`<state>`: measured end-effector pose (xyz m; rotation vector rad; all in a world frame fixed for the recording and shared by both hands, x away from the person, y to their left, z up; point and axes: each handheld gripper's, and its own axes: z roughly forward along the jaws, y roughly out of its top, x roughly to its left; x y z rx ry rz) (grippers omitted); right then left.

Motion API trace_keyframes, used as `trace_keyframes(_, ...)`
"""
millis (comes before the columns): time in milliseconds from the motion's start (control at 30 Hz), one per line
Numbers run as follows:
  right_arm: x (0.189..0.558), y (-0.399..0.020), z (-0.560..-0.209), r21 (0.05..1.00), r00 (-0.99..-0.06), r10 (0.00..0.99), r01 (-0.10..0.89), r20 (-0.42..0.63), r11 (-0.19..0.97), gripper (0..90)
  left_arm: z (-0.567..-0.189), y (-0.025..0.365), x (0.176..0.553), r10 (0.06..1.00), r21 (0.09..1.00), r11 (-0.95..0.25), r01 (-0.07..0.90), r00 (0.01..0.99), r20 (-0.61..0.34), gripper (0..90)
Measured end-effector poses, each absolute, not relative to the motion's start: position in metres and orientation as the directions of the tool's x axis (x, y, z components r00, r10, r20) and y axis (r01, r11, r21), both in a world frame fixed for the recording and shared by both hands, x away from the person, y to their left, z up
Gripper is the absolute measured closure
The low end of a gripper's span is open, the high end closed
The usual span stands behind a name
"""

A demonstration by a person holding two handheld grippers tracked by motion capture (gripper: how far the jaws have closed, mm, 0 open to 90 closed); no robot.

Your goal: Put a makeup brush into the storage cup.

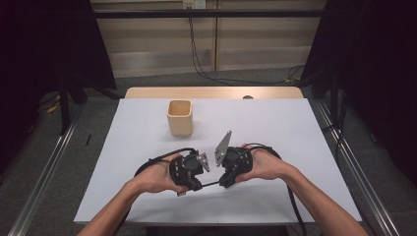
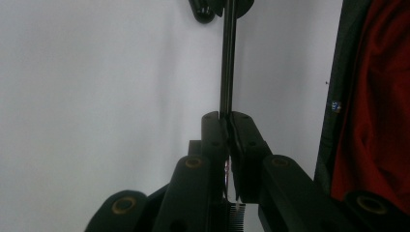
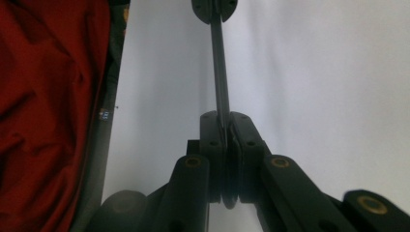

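We pinch thin dark rod (image 2: 227, 58) between left gripper (image 2: 228, 126) and right gripper (image 3: 226, 126), both clamped on opposite ends; looks stiff, light, slippery.

left forearm: enters from bottom left of the high view | left gripper (image 1: 196, 184): lower centre, jaws closed together, pointing right | right forearm: enters from bottom right | right gripper (image 1: 222, 183): just right of centre, jaws closed together, pointing left | the two grippers face each other, tips near
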<state>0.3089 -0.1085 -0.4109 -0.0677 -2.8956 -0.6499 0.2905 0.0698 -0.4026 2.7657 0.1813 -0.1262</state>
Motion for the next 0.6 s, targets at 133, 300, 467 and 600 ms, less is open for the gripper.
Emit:
trace_keyframes(133, 0.311, -0.1085, -0.4125, 0.426, -0.983, 0.01, 0.089, 0.185, 0.9, 86.0, -0.4045, 0.0713, 0.2914, 0.115, 0.364, -0.92, 0.148, 0.987, -0.11, 85.1)
trace_keyframes(300, 0.3116, -0.1092, -0.4126, 0.433, -0.98, 0.012, 0.098, 0.197, 0.896, 86.2, -0.4042, 0.0744, 0.293, 0.106, 0.382, -0.913, 0.142, 0.988, -0.113, 84.4)
trace_keyframes(467, 0.3117, -0.1119, -0.4112, 0.444, -0.979, 0.011, 0.101, 0.202, 0.89, 86.3, -0.4043, 0.0776, 0.2941, 0.12, 0.415, -0.895, 0.163, 0.985, -0.127, 83.4)
trace_keyframes(600, 0.3118, -0.1137, -0.4113, 0.453, -0.98, 0.014, 0.104, 0.198, 0.885, 86.3, -0.4044, 0.08, 0.2953, 0.124, 0.439, -0.882, 0.172, 0.983, -0.137, 82.6)
